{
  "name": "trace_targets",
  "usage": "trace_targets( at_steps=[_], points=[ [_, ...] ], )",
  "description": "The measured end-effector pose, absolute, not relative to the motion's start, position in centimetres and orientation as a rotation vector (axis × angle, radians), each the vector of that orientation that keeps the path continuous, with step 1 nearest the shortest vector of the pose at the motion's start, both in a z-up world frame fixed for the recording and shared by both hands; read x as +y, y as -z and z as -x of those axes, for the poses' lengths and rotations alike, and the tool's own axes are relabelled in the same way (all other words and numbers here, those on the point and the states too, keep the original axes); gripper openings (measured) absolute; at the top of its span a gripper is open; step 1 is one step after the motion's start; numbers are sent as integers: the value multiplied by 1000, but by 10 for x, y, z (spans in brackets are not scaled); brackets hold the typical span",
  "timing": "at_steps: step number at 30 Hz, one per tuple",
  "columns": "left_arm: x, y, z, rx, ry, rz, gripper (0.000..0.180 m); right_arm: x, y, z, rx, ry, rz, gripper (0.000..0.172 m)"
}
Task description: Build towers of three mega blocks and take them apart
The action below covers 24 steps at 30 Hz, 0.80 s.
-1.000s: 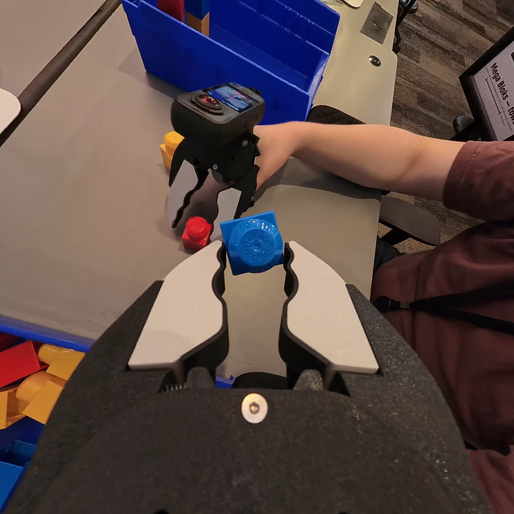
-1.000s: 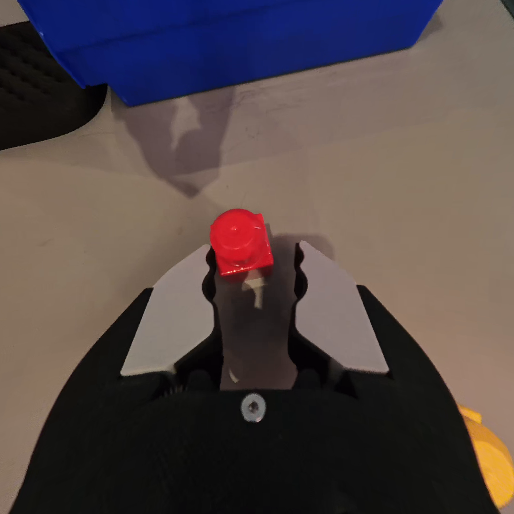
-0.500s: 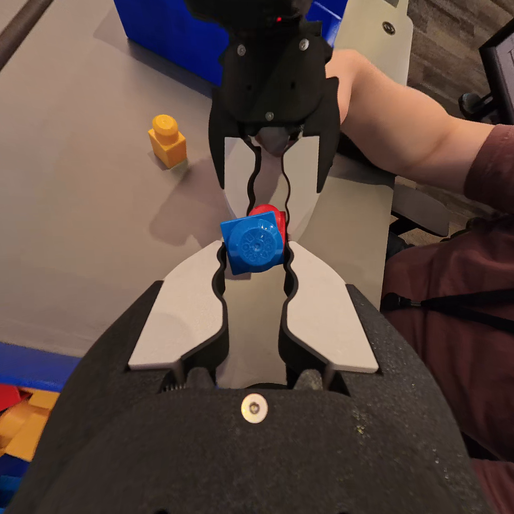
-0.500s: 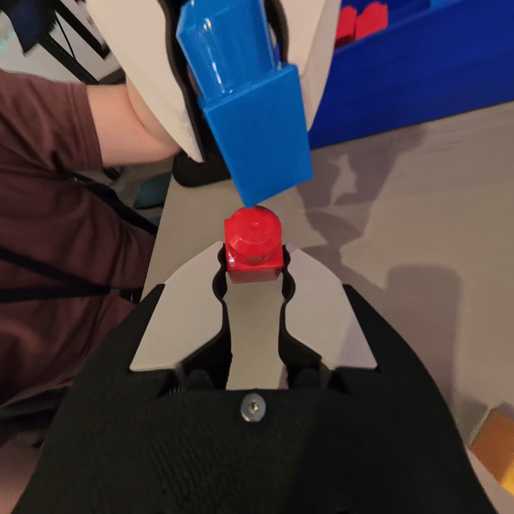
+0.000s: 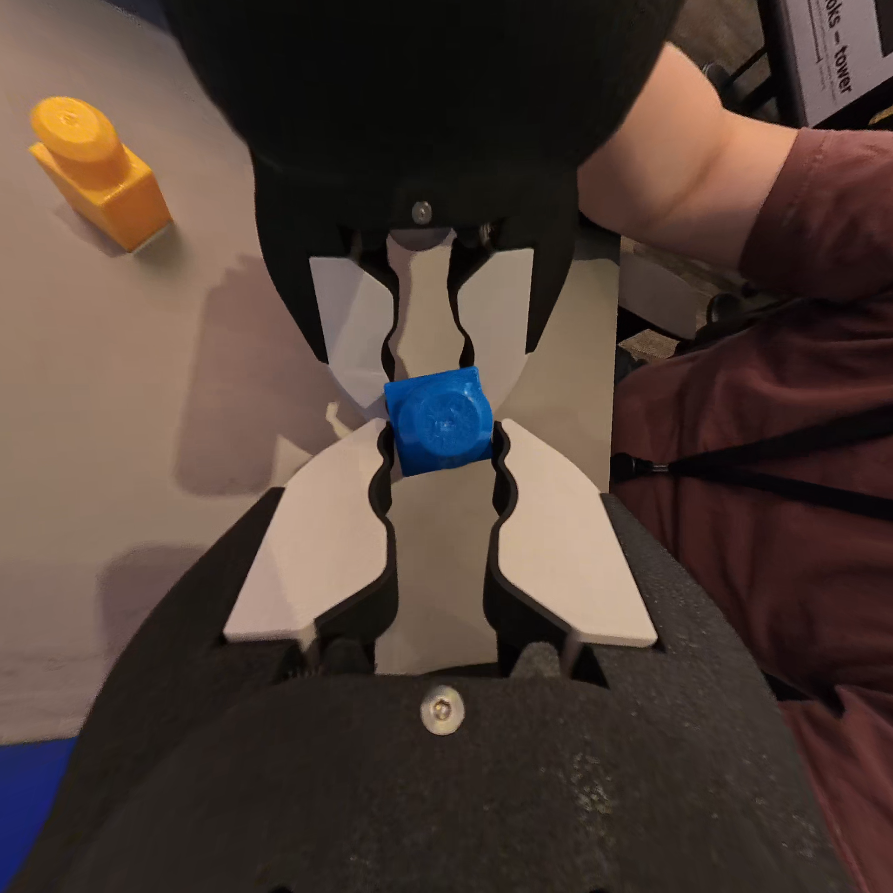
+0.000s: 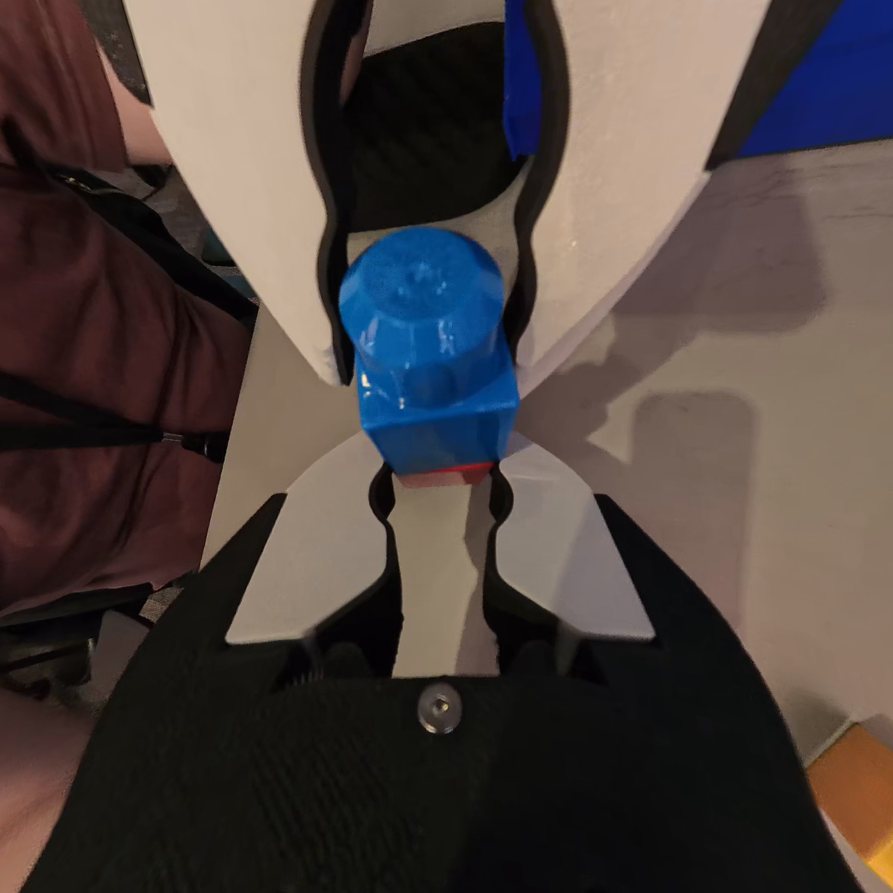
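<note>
In the left wrist view my left gripper [image 5: 442, 435] is shut on a blue block [image 5: 442, 427], stud towards the camera. My right gripper [image 5: 430, 372] faces it from above, its fingertips right behind the blue block; the red block is hidden there. In the right wrist view my right gripper [image 6: 442, 466] is shut on a red block [image 6: 449, 476], of which only a thin edge shows. The blue block [image 6: 430, 348] sits on top of the red one, held by the left gripper [image 6: 430, 372] coming from above. Both blocks are held above the grey table [image 5: 121, 386].
An orange block [image 5: 96, 179] stands on the table at the upper left; its corner shows in the right wrist view [image 6: 860, 783]. A blue bin [image 6: 821, 96] stands behind; another bin's edge [image 5: 29, 797] is near. A person's arm and maroon sleeve [image 5: 773, 217] are at the right. Spacing between my two grippers at the tips: around 5 cm.
My right gripper shut on the red block and lifted it off the table. The two grippers came together, and the blue block moved from just above the red block's stud down onto it.
</note>
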<state>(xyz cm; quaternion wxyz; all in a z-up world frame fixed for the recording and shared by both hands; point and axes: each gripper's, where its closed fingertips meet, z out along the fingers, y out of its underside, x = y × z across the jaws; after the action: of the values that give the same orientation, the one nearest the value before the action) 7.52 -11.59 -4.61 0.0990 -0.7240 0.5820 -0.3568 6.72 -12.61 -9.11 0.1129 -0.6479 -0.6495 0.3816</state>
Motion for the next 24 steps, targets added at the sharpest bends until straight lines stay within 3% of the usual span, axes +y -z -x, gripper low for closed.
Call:
trace_targets(
  at_steps=[14,24],
  points=[
    [-72,-1,-99,1423,930,1823,39,-89,33,-69,-1516,-1280,1827,37],
    [-66,-7,-109,1306,1072,1814,36,-77,31,-78,-1506,-1146,1798,37]
  ],
)
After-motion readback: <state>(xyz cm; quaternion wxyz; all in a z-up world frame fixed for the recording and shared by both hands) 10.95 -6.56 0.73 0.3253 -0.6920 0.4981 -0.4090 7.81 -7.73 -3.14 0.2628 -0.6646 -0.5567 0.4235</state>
